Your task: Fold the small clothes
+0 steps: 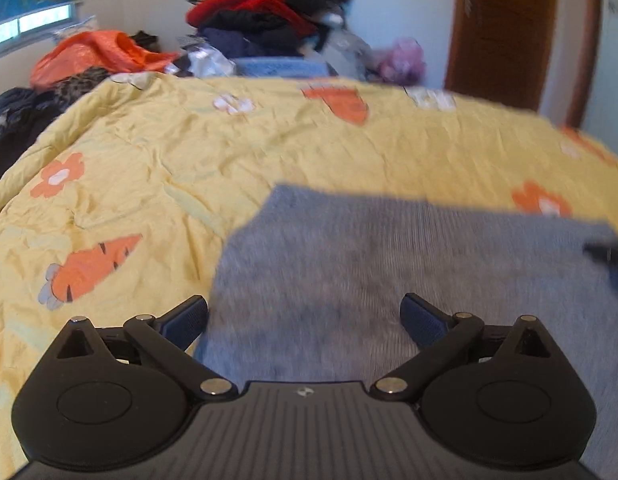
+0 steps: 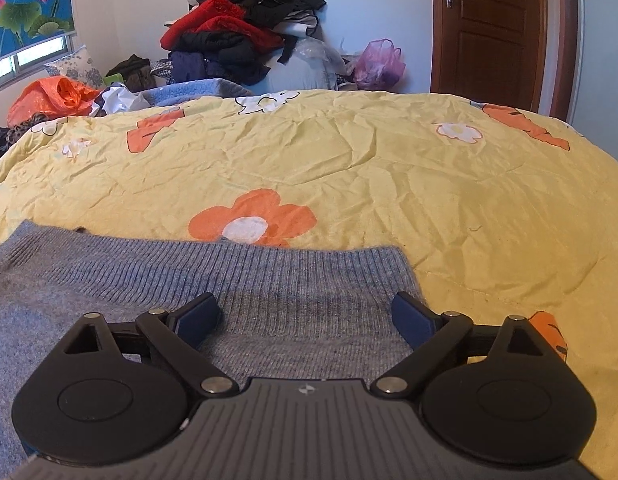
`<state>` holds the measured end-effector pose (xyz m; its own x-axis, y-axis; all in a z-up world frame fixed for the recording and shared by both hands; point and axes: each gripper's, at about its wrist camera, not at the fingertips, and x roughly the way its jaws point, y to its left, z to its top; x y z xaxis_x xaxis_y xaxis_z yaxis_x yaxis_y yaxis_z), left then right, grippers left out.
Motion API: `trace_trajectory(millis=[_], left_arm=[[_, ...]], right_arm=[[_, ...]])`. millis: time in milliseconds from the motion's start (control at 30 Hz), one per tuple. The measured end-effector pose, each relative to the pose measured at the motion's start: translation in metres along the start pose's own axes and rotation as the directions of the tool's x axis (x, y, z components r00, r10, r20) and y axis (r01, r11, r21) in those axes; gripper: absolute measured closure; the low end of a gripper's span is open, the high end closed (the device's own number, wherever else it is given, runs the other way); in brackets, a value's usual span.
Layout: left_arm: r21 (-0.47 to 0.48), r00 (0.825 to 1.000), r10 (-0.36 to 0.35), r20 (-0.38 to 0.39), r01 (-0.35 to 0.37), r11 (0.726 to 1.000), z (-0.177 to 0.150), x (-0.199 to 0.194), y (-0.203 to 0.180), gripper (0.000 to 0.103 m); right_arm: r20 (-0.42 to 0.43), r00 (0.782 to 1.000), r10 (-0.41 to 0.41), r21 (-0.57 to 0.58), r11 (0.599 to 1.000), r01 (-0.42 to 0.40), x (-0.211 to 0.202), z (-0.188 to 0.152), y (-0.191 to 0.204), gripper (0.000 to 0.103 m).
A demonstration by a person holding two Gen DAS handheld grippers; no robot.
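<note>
A grey knit garment (image 1: 369, 264) lies flat on a yellow quilt (image 1: 157, 168) printed with orange carrots and flowers. My left gripper (image 1: 305, 320) is open and empty, hovering over the garment's left part. In the right wrist view the same garment (image 2: 213, 280) shows its ribbed edge toward the far side. My right gripper (image 2: 305, 316) is open and empty over the garment's right part, near its right edge. A dark bit of the other gripper (image 1: 609, 256) shows at the right edge of the left wrist view, which is blurred.
The yellow quilt (image 2: 389, 176) covers the bed. Behind it is a tall pile of red and dark clothes (image 2: 237, 32), an orange plastic bag (image 2: 49, 96), a purple bag (image 2: 379, 62) and a brown door (image 2: 489, 28) at right.
</note>
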<state>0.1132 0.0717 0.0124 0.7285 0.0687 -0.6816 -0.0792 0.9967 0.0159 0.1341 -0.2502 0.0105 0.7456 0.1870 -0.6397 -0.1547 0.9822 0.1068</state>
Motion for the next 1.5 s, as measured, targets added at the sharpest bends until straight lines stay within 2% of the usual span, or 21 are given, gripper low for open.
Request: trace_trajectory(millis=[100,167,267,333,500,600,667,767,867,967,1033,1100,1167,1200,1233,1300,1333,1367,1400,1433,1500], left_arm=[[-0.084,0.999,-0.052,0.002,0.052,0.995,-0.001,0.01,0.015,0.0],[-0.076,1.0,0.011,-0.011,-0.012,0.997,0.006,0.019,0.014,0.0],[-0.11,0.997,0.047,-0.059,-0.053,0.993,0.015,0.021,0.01,0.0],[-0.161,0.995,0.063,-0.084,-0.076,0.984,0.013,0.009,0.011,0.0],[-0.323,0.999,0.033,0.0,-0.031,0.946,-0.04,-0.061,0.034,0.0],[-0.47,1.0,0.013,0.007,-0.008,0.883,-0.084,-0.094,0.059,0.0],[-0.517,0.999,-0.013,0.05,0.037,0.855,-0.103,-0.117,0.067,0.0],[-0.569,0.988,-0.13,0.081,0.153,0.808,-0.117,-0.131,0.074,0.0],[-0.646,0.958,-0.261,0.122,0.276,0.712,-0.12,-0.128,0.079,0.0],[-0.746,0.922,-0.346,0.175,0.353,0.564,-0.124,-0.115,0.088,0.0],[-0.781,0.918,-0.343,0.2,0.361,0.509,-0.124,-0.108,0.093,0.0],[-0.802,0.925,-0.322,0.202,0.344,0.488,-0.119,-0.104,0.097,0.006],[-0.808,0.946,-0.281,0.164,0.292,0.512,-0.115,-0.099,0.098,0.037],[-0.808,0.956,-0.259,0.136,0.258,0.53,-0.114,-0.096,0.099,0.058],[-0.806,0.961,-0.247,0.126,0.244,0.54,-0.114,-0.095,0.099,0.062],[-0.794,0.962,-0.243,0.123,0.242,0.557,-0.113,-0.095,0.1,0.061],[-0.777,0.967,-0.227,0.116,0.231,0.585,-0.111,-0.096,0.097,0.063],[-0.753,0.977,-0.192,0.095,0.197,0.628,-0.108,-0.098,0.092,0.069],[-0.706,0.989,-0.135,0.057,0.135,0.695,-0.103,-0.099,0.083,0.085],[-0.629,0.997,-0.071,0.025,0.071,0.774,-0.098,-0.1,0.071,0.092],[-0.358,0.997,0.065,0.041,-0.046,0.932,-0.091,-0.106,0.032,0.094]], right_arm=[[0.0,1.0,-0.001,0.0,1.0,0.001,0.0,0.0,0.0,0.009],[0.0,1.0,-0.003,0.0,1.0,0.003,0.0,0.0,0.001,0.009],[0.002,1.0,-0.003,0.005,1.0,0.003,-0.001,-0.001,0.001,0.009],[0.005,1.0,0.0,0.011,1.0,0.0,-0.002,-0.002,0.0,0.009],[0.014,1.0,0.005,0.025,1.0,-0.005,-0.006,-0.004,-0.002,0.009],[0.014,1.0,0.006,0.023,1.0,-0.006,-0.006,-0.004,-0.001,0.008],[0.011,1.0,0.007,0.018,1.0,-0.007,-0.005,-0.004,-0.001,0.008],[0.011,1.0,0.006,0.018,1.0,-0.006,-0.006,-0.004,0.0,0.007],[0.013,1.0,0.003,0.019,1.0,-0.003,-0.006,-0.004,0.0,0.007],[0.015,1.0,-0.002,0.02,1.0,0.001,-0.006,-0.005,0.001,0.007],[0.017,1.0,-0.001,0.023,1.0,0.001,-0.006,-0.005,0.001,0.007],[0.017,1.0,-0.001,0.024,1.0,0.001,-0.006,-0.005,0.0,0.007],[0.017,1.0,-0.001,0.024,1.0,0.0,-0.006,-0.005,0.0,0.007],[0.018,1.0,0.001,0.025,1.0,-0.001,-0.006,-0.005,0.0,0.007],[0.018,1.0,0.002,0.026,1.0,-0.002,-0.006,-0.005,-0.001,0.007],[0.02,1.0,0.005,0.03,1.0,-0.006,-0.006,-0.005,-0.002,0.007],[0.02,1.0,0.007,0.032,0.999,-0.008,-0.007,-0.005,-0.002,0.007],[0.02,1.0,0.009,0.033,0.999,-0.01,-0.006,-0.005,-0.002,0.007],[0.02,1.0,0.01,0.033,0.999,-0.011,-0.007,-0.005,-0.002,0.007],[0.021,1.0,0.01,0.034,0.999,-0.011,-0.007,-0.005,-0.002,0.007],[0.02,1.0,0.009,0.032,0.999,-0.01,-0.007,-0.005,-0.002,0.007]])
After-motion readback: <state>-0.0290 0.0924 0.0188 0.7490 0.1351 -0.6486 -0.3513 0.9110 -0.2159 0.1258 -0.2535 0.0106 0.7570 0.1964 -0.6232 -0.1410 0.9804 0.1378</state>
